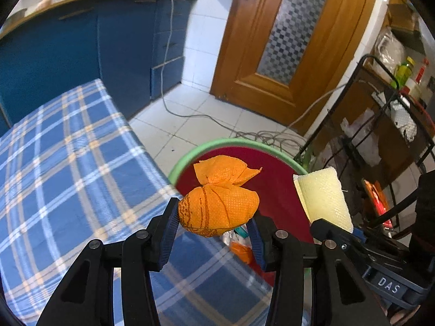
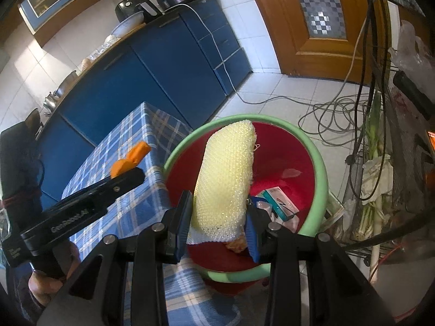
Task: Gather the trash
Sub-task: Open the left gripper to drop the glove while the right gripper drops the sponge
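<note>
Drop step: left gripper (image 1: 216,221) clamps orange wad (image 1: 217,212), right gripper (image 2: 218,217) clamps yellow sponge (image 2: 225,179), both over bin (image 2: 318,157); next, open both.

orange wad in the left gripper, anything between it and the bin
Nothing visible. The left gripper holds the orange wad over the bin's green rim; the yellow sponge in the right gripper hangs beside it, not under it.

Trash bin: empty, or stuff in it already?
Not empty. The trash bin with the red liner holds a small carton and crumpled wrappers at the bottom, behind the right gripper.
</note>
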A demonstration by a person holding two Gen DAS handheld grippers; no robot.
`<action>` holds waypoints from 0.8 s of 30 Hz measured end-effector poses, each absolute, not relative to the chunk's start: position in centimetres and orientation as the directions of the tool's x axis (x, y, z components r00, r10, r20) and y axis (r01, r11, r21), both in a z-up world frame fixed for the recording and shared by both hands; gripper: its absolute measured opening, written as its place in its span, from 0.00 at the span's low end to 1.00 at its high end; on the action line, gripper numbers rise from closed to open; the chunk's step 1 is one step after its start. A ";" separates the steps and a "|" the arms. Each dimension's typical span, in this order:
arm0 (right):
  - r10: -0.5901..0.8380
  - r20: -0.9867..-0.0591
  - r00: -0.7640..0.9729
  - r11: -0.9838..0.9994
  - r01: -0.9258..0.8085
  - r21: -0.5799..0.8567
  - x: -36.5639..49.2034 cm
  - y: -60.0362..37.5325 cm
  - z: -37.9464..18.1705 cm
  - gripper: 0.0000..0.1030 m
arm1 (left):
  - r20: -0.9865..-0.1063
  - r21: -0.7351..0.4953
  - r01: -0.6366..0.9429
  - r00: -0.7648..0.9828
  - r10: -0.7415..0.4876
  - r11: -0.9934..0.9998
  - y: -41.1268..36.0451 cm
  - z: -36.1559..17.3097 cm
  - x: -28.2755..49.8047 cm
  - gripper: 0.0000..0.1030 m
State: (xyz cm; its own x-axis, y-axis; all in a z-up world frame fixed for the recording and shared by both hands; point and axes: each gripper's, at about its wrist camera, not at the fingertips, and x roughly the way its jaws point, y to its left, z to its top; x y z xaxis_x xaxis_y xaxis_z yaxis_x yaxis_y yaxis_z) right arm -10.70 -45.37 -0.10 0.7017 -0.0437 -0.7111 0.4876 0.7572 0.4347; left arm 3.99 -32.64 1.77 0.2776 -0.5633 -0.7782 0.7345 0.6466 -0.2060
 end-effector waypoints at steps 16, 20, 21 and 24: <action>-0.030 -0.731 0.682 0.737 0.509 0.444 -10.6 -46.4 -1.8 0.38 | -0.795 -0.193 0.736 0.270 -0.544 0.648 -33.6 0.6 4.2 0.57; -0.029 -0.734 0.679 0.738 0.510 0.442 -10.5 -46.5 -2.0 0.39 | -0.793 -0.183 0.727 0.289 -0.537 0.662 -33.2 0.7 4.3 0.57; -0.028 -0.736 0.676 0.740 0.509 0.439 -10.4 -46.5 -2.1 0.39 | -0.792 -0.180 0.723 0.295 -0.534 0.667 -33.0 0.8 4.3 0.57; -0.021 -0.746 0.666 0.746 0.507 0.432 -10.0 -46.4 -2.6 0.42 | -0.793 -0.174 0.713 0.308 -0.526 0.679 -32.5 0.8 4.4 0.57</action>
